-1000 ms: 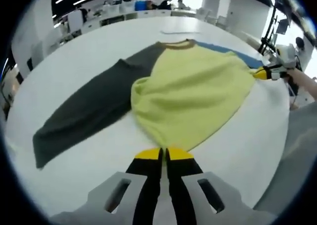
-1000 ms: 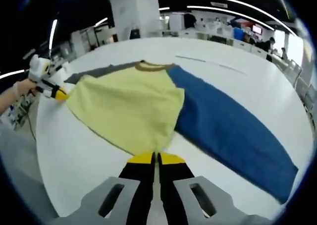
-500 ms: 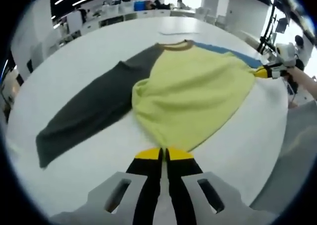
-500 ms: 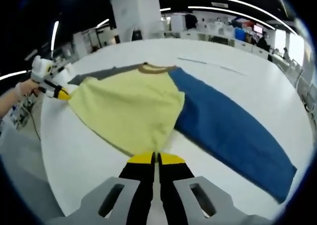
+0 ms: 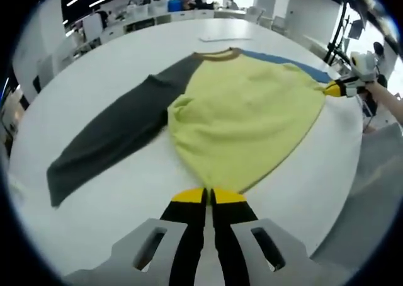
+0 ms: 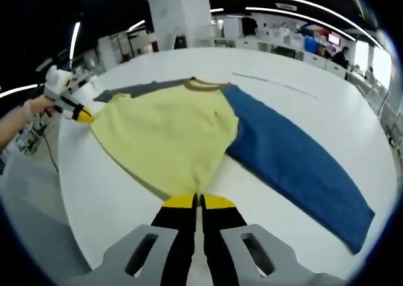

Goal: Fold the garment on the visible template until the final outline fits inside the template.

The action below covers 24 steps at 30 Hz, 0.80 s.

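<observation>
Now, the moment line by line:

Garment: a yellow-bodied top (image 5: 242, 125) with a dark grey sleeve (image 5: 119, 135) and a blue sleeve (image 6: 296, 166) lies spread on the white tabletop (image 5: 119, 198), collar (image 5: 217, 55) toward the far edge, hem toward the near edge where the person stands.

Left gripper (image 5: 208, 196): jaws pressed together with no gap, pinching the hem corner on the grey-sleeve side; seen from the right gripper view it sits at the near-left edge of the tabletop with a hand behind it.

Right gripper (image 6: 196, 201): jaws likewise closed tight, gripping the hem corner on the blue-sleeve side.

Change: over the last second the garment has slid a little away from both cameras and lies flatter; in the left gripper view the body shows fewer bunched folds near the grey armpit, and in the right gripper view the blue sleeve reads straighter. Both hem grips have held throughout.

Template: a faint line (image 6: 277, 84) shows on the tabletop beyond the collar; I cannot tell whether it belongs to the template.

Meaning: probably the hem is being tensioned and squared before a first fold; no fold is made yet, both sleeves are fully out, so the task looks early.
</observation>
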Each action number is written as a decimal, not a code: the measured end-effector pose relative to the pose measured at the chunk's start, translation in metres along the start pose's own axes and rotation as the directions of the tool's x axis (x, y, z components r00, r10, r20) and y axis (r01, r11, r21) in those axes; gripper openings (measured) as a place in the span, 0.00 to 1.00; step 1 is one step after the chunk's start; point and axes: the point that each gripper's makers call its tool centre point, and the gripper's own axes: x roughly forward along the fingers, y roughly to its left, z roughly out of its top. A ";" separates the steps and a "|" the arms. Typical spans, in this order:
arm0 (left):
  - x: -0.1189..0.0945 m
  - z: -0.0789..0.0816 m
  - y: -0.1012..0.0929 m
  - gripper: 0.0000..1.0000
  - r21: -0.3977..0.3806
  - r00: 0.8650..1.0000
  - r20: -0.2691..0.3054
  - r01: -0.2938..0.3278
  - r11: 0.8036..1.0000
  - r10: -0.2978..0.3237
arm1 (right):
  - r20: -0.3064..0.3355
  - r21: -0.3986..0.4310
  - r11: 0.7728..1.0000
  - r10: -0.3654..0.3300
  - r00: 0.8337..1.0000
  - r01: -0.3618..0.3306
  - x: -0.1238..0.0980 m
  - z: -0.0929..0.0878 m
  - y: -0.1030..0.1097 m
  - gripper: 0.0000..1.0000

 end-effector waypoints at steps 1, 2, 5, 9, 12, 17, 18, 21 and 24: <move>-0.001 -0.001 -0.001 0.00 0.001 1.000 -0.001 0.002 1.000 -0.002 | -0.004 -0.003 1.000 0.004 1.000 -0.004 -0.001 -0.001 0.001 0.03; -0.001 -0.002 -0.001 0.00 0.001 1.000 -0.003 0.003 1.000 -0.003 | -0.006 -0.005 1.000 0.005 1.000 -0.005 -0.002 -0.002 0.002 0.03; -0.003 -0.005 -0.004 0.00 0.006 1.000 -0.009 0.007 1.000 -0.007 | -0.007 -0.003 1.000 0.011 1.000 -0.011 -0.005 -0.003 0.004 0.03; -0.007 -0.008 -0.007 0.00 0.003 1.000 -0.010 0.011 1.000 -0.011 | -0.006 -0.005 1.000 0.017 1.000 -0.017 -0.011 -0.005 0.008 0.03; -0.009 -0.010 -0.009 0.00 0.006 1.000 -0.014 0.015 1.000 -0.015 | -0.007 -0.002 1.000 0.022 1.000 -0.022 -0.015 -0.007 0.011 0.03; -0.011 -0.013 -0.011 0.00 0.004 1.000 -0.017 0.020 1.000 -0.020 | -0.017 -0.011 1.000 0.029 0.999 -0.029 -0.018 -0.011 0.015 0.03; -0.012 -0.013 -0.012 0.00 0.003 1.000 -0.017 0.021 1.000 -0.021 | -0.019 -0.008 0.999 0.030 0.999 -0.031 -0.018 -0.012 0.015 0.03; -0.013 -0.017 -0.015 0.00 -0.002 0.999 -0.021 0.025 1.000 -0.025 | -0.027 -0.006 0.999 0.037 0.999 -0.037 -0.020 -0.016 0.019 0.03; -0.014 -0.023 -0.017 0.00 -0.004 0.999 -0.030 0.030 1.000 -0.030 | -0.038 -0.008 0.999 0.044 0.998 -0.044 -0.023 -0.021 0.022 0.03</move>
